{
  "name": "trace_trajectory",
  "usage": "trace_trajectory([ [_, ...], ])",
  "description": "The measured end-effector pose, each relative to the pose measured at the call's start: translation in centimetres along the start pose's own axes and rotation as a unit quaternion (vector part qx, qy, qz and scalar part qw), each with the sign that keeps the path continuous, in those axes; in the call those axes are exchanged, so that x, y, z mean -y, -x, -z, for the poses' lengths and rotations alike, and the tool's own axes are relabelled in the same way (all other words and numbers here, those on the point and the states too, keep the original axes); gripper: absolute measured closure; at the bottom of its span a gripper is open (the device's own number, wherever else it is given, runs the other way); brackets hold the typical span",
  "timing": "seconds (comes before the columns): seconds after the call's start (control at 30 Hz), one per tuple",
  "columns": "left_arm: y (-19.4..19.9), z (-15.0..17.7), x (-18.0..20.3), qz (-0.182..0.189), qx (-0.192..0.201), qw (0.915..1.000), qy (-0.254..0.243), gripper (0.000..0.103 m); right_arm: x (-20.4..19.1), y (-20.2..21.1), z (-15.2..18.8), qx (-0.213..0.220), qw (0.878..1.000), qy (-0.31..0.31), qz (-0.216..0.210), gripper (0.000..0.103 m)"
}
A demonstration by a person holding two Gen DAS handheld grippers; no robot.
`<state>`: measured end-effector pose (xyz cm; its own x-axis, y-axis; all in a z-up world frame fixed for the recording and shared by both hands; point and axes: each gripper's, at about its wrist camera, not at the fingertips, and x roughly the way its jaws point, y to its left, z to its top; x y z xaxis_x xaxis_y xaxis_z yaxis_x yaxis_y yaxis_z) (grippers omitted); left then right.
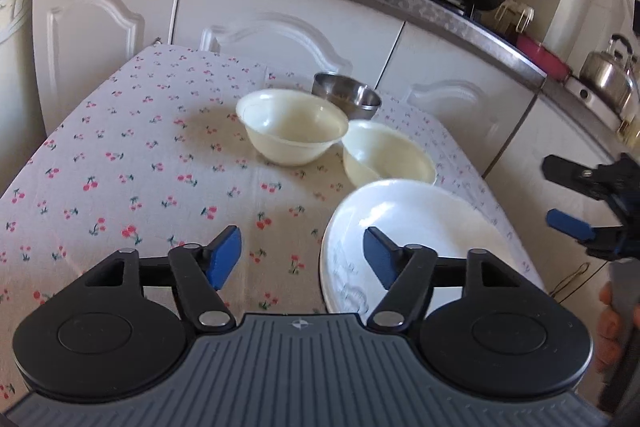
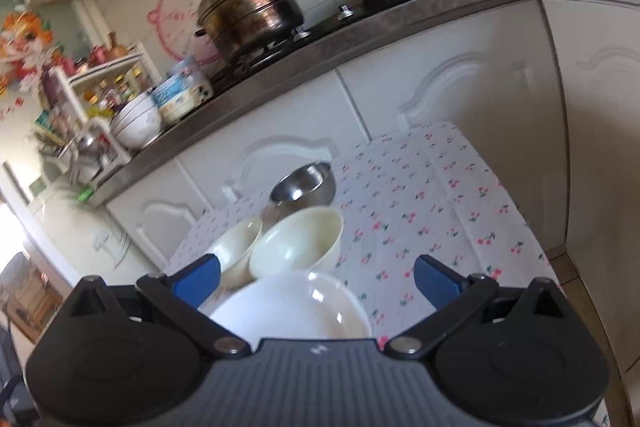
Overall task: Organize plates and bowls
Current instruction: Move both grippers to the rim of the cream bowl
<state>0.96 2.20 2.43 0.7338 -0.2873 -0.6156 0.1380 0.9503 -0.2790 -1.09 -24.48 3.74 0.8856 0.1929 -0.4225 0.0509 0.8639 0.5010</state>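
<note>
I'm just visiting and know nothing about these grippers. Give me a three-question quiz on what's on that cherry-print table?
1. How many cream plastic bowls stand on the cherry-print tablecloth?
2. True or false: the left gripper grips the white round plate.
3. Behind the cream bowls stands: A) a steel bowl B) a glass jug C) a red mug.

Key: 1. two; 2. false, it is open and empty; 3. A.

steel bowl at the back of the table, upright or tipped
Tipped. The steel bowl leans with its mouth facing sideways toward the camera, not straight up. It lies behind the two cream bowls on the cherry-print cloth.
</note>
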Motion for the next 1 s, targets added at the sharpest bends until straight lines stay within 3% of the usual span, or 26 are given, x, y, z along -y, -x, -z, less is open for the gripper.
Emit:
trace_trajectory([
  [0.07, 0.3, -0.7, 0.0, 0.007, 0.01, 0.9999, 0.003, 0.005, 0.1, -0.7, -0.7, 0.004, 1.0, -0.007, 0.006, 0.001],
  [0.3, -0.1, -2.6, 1.2, 0.017, 0.018, 0.9995, -0.017, 0.005, 0.5, -3.8, -3.6, 0.014, 0.999, -0.036, -0.023, 0.001],
  [0.53, -2.4, -4.5, 1.4, 0.038, -0.026, 0.9989, 0.008, 0.004, 1.3, -7.5, -5.6, -0.008, 0.994, -0.074, -0.076, 0.001],
  [0.7, -4.2, -5.2, 1.8, 0.034, -0.043, 0.9984, 0.014, 0.003, 2.8, -9.8, -5.5, -0.05, 0.992, -0.094, -0.068, 0.001],
  [0.83, -5.6, -5.5, 2.5, 0.038, -0.049, 0.9979, 0.021, 0.004, 4.7, -11.5, -5.0, -0.076, 0.985, -0.13, -0.084, 0.001],
  [1.0, -7.9, -6.2, 3.7, 0.031, -0.057, 0.9977, 0.016, 0.004, 6.5, -12.8, -4.8, -0.095, 0.965, -0.187, -0.155, 0.001],
])
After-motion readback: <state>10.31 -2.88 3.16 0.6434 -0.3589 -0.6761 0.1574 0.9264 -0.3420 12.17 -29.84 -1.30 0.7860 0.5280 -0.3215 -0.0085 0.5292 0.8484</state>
